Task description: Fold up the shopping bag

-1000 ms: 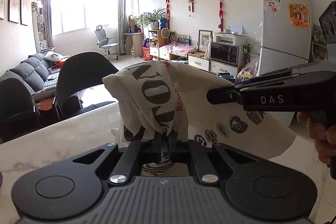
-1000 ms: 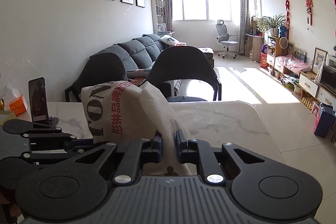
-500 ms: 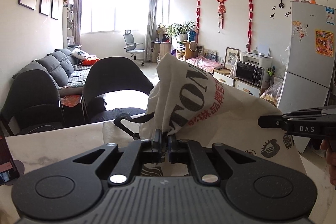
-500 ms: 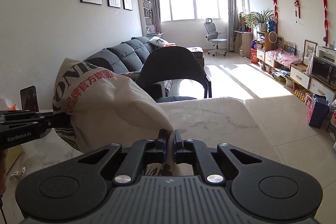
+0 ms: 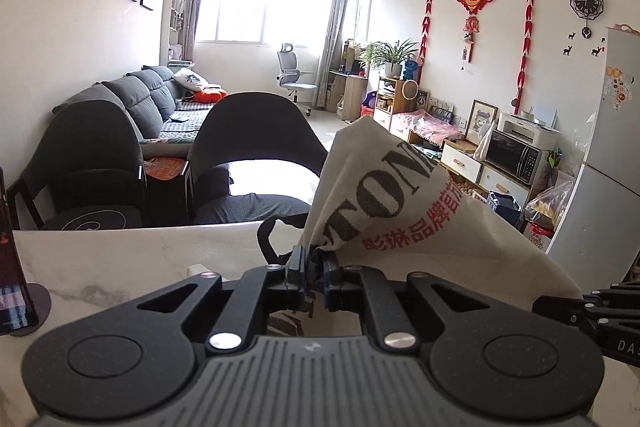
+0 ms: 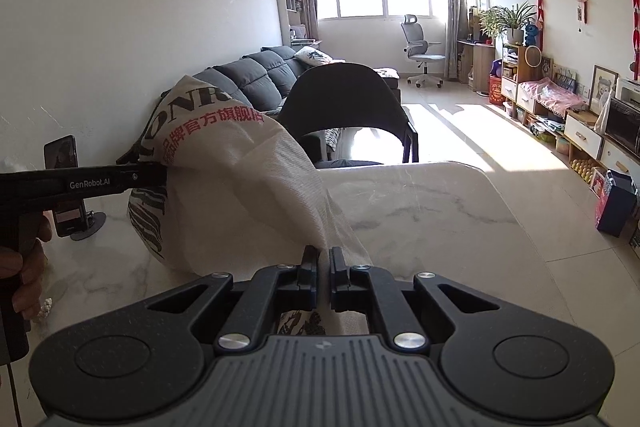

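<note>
The shopping bag [image 5: 404,211] is white cloth with black letters and red Chinese print. It hangs stretched between both grippers above the marble table [image 5: 120,267]. My left gripper [image 5: 313,267] is shut on the bag's edge by its black handle loop [image 5: 266,241]. My right gripper [image 6: 324,263] is shut on another edge of the bag [image 6: 240,195]. In the right wrist view the left gripper [image 6: 158,174] holds the bag at the left. In the left wrist view the right gripper [image 5: 580,307] pinches the bag's lower right corner.
A phone on a round stand [image 6: 66,187] stands on the table at the left, also in the left wrist view [image 5: 12,291]. Two dark chairs [image 5: 256,155] stand at the table's far edge. The table's right edge [image 6: 516,223] drops to the tiled floor.
The two grippers have moved further apart, drawing the bag out wider between them. The left gripper's view has swung left; the right gripper sits lower at that frame's edge.
</note>
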A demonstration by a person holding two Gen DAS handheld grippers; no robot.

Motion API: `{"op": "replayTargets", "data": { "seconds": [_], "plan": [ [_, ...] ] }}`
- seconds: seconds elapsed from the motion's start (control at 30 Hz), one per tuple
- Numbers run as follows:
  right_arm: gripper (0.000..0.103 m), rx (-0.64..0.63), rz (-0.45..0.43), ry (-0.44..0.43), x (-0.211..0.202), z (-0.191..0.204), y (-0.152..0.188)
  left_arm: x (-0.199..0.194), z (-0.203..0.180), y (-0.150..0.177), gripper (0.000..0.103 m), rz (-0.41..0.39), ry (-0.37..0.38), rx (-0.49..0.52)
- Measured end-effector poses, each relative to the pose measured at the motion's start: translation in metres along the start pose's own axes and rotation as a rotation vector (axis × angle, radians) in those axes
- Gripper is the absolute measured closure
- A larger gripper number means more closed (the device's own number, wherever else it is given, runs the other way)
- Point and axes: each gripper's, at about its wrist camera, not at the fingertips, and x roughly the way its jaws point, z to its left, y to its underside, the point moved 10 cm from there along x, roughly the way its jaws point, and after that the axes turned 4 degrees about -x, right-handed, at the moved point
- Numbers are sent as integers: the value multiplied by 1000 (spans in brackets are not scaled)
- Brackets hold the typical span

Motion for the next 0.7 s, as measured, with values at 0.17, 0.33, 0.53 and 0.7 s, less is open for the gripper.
{"op": "replayTargets", "data": {
  "seconds": [0.17, 0.33, 0.53, 0.7],
  "plan": [
    [97, 12, 33, 19, 18, -4, 1, 5, 7, 2, 42, 13, -9, -14],
    [96, 42, 67, 56, 37, -14, 5, 3, 21, 12, 32, 45, -35, -32],
    [91, 82, 101, 96, 56, -29, 16, 4, 50, 28, 31, 99, -69, -94],
    [87, 97, 127, 111, 69, -37, 22, 7, 74, 39, 31, 140, -94, -146]
  ]
}}
